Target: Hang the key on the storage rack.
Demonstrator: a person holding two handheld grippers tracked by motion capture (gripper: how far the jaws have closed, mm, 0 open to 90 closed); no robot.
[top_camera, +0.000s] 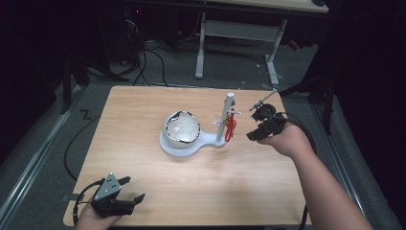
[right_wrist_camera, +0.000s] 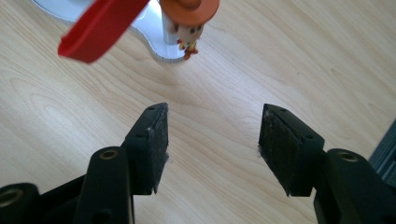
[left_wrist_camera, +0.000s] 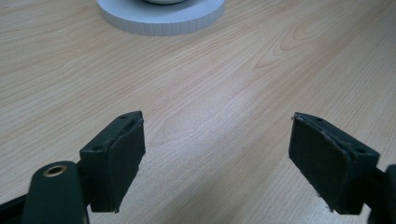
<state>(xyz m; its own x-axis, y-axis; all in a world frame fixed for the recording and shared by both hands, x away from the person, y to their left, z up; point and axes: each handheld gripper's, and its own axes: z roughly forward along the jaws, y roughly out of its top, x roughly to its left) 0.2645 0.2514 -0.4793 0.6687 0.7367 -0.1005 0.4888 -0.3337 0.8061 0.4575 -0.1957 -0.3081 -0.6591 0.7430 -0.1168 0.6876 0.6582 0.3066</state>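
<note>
A white stand [top_camera: 191, 143] is seen mid-table, its bowl [top_camera: 182, 127] holding something pale; right gripper [top_camera: 261, 129] beside it and left gripper [top_camera: 125, 189] at the near left corner, jaws apart, nothing held

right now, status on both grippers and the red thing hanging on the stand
Left gripper open, empty, at table's near edge. Right gripper open, empty, just short of the red strap hanging on the white stand. Nothing between them.
</note>
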